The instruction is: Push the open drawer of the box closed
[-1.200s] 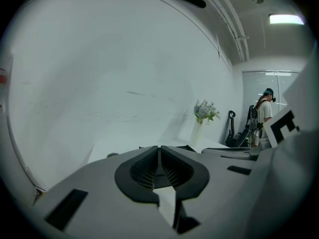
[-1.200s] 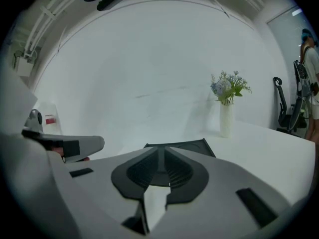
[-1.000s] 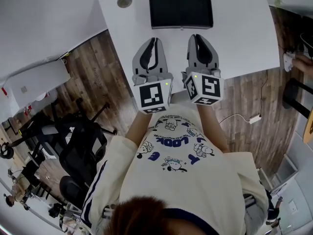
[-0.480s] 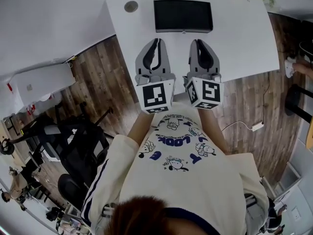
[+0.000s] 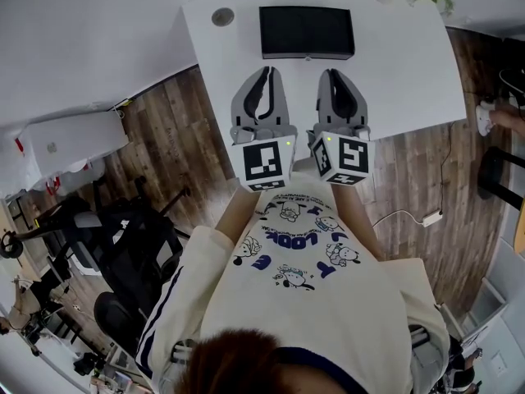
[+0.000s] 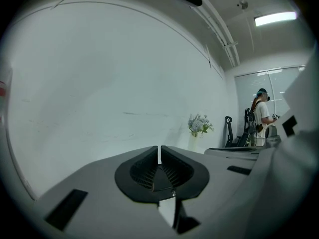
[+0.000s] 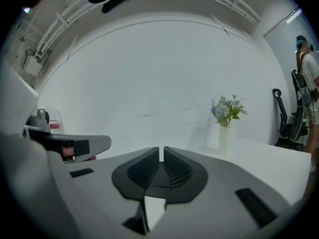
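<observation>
Tilting upward, your left gripper (image 5: 263,74) and right gripper (image 5: 333,74) lost sight of the box (image 5: 307,31); both stayed closed, empty, short of it; drawer position unclear.

place: office | office chairs (image 5: 135,240) | white table (image 5: 410,64) | wood floor (image 5: 189,130) | flower vase (image 7: 225,136)
</observation>
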The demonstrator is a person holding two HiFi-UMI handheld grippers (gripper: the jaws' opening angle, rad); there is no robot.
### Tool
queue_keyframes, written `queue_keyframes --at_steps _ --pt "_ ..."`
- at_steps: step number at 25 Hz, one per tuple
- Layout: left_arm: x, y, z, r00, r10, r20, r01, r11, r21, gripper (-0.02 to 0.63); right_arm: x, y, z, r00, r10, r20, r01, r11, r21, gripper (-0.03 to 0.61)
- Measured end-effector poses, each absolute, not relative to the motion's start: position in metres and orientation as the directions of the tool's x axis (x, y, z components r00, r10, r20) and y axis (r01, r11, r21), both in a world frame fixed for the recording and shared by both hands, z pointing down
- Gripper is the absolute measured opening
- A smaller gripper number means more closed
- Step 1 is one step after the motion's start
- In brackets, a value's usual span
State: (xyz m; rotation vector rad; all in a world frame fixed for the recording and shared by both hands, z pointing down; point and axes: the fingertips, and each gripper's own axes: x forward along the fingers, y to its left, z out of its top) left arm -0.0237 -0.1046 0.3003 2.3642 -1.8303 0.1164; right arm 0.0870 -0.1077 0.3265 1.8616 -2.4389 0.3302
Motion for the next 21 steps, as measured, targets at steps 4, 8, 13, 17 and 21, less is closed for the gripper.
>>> queue_keyframes --at_steps 4,8,13,17,21 --pt "-0.0223 -0.1035 0.3002 0.253 -0.955 0.152 -0.967 -0.246 0.068 0.029 0.0839 -0.1074 0.325 -0.278 -0.946 0.169 -0.957 0.257 -0.137 0.046" --pt "-0.0212 -0.1031 0.3012 0.255 -0.955 0.154 -0.966 -0.246 0.076 0.029 0.0809 -0.1075 0.3246 -0.285 -0.944 0.168 -0.954 0.262 -0.142 0.046" --pt "-0.0193 -0.1039 0.3 0.258 -0.954 0.152 -0.966 -0.249 0.072 0.029 0.0812 -0.1087 0.324 -0.286 -0.943 0.169 -0.954 0.264 -0.141 0.046" --pt "-0.0179 -0.1049 0.2989 0.26 -0.954 0.149 -0.965 -0.253 0.07 0.029 0.0818 -0.1105 0.3225 -0.287 -0.943 0.166 -0.954 0.266 -0.141 0.046" --pt "-0.0196 -0.1042 0.2987 0.259 -0.955 0.147 -0.965 -0.251 0.069 0.029 0.0795 -0.1101 0.3221 -0.29 -0.942 0.167 -0.953 0.268 -0.143 0.046"
